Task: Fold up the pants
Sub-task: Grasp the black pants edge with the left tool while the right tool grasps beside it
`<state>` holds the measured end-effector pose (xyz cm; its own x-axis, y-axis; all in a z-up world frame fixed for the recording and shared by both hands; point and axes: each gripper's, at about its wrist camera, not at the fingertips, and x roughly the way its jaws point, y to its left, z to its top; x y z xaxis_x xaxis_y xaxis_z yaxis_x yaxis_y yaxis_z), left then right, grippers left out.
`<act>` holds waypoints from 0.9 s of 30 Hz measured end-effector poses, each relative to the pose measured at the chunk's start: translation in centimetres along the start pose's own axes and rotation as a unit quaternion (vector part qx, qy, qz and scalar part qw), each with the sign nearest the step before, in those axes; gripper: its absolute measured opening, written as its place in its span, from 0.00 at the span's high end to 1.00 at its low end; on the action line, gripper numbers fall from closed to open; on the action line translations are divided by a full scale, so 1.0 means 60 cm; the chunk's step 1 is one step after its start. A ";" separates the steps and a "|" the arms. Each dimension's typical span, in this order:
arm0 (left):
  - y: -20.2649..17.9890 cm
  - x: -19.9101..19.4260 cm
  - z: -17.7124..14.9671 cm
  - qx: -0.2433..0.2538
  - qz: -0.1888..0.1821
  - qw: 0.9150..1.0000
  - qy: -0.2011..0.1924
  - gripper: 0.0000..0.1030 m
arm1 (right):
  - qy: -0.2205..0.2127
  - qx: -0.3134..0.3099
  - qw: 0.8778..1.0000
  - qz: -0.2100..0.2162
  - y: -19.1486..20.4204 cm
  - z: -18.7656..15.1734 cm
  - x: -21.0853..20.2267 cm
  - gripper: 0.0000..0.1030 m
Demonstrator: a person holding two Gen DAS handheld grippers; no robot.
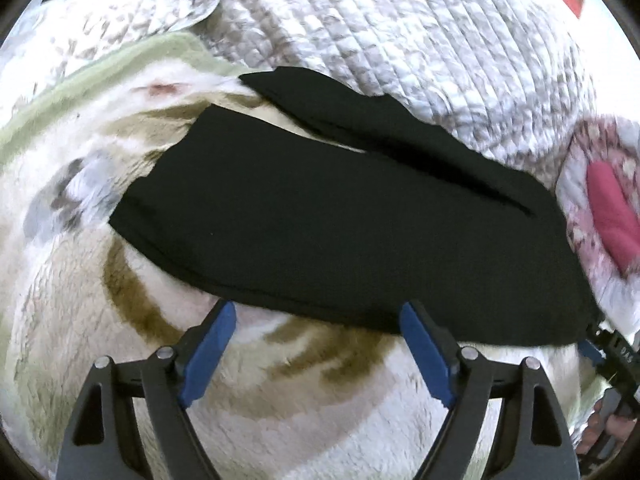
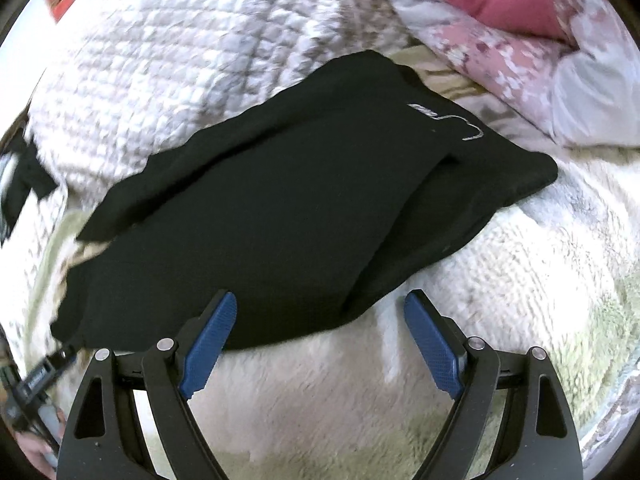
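Note:
Black pants (image 1: pixel 320 220) lie folded lengthwise on a fluffy white and tan blanket (image 1: pixel 280 380), one leg stacked on the other with the far leg offset. In the right wrist view the pants (image 2: pixel 280 208) show a small white logo near the waist end at the upper right. My left gripper (image 1: pixel 318 312) is open and empty, hovering at the pants' near edge. My right gripper (image 2: pixel 320 304) is open and empty, also at the near edge, its left pad over the cloth. The right gripper's tip shows at the left wrist view's right edge (image 1: pixel 600 348).
A quilted white and grey bedspread (image 1: pixel 400 32) lies behind the pants. A floral pillow with a pink patch (image 2: pixel 520 20) sits at the waist end. A dark item (image 2: pixel 24 184) lies at the far left. A green blanket border (image 1: pixel 100 64) runs along the upper left.

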<state>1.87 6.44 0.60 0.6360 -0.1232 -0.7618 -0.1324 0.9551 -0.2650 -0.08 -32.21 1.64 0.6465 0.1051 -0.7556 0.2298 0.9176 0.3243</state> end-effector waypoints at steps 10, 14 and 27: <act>0.017 0.024 0.022 -0.017 0.008 1.000 -0.016 0.17 | -0.040 0.039 0.998 0.003 -0.027 0.048 0.010 0.26; 0.022 0.028 0.033 -0.022 0.013 0.999 -0.020 0.31 | -0.055 0.063 0.996 0.000 -0.044 0.060 0.007 0.47; 0.030 0.036 0.041 -0.027 0.035 0.999 -0.015 0.92 | -0.061 0.097 0.993 -0.008 -0.076 0.072 0.005 0.89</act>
<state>4.88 8.54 -0.07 0.6468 -0.0482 -0.7612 -0.2166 0.9453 -0.2439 2.20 -38.01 2.37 0.7218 0.0322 -0.6913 0.3700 0.8261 0.4249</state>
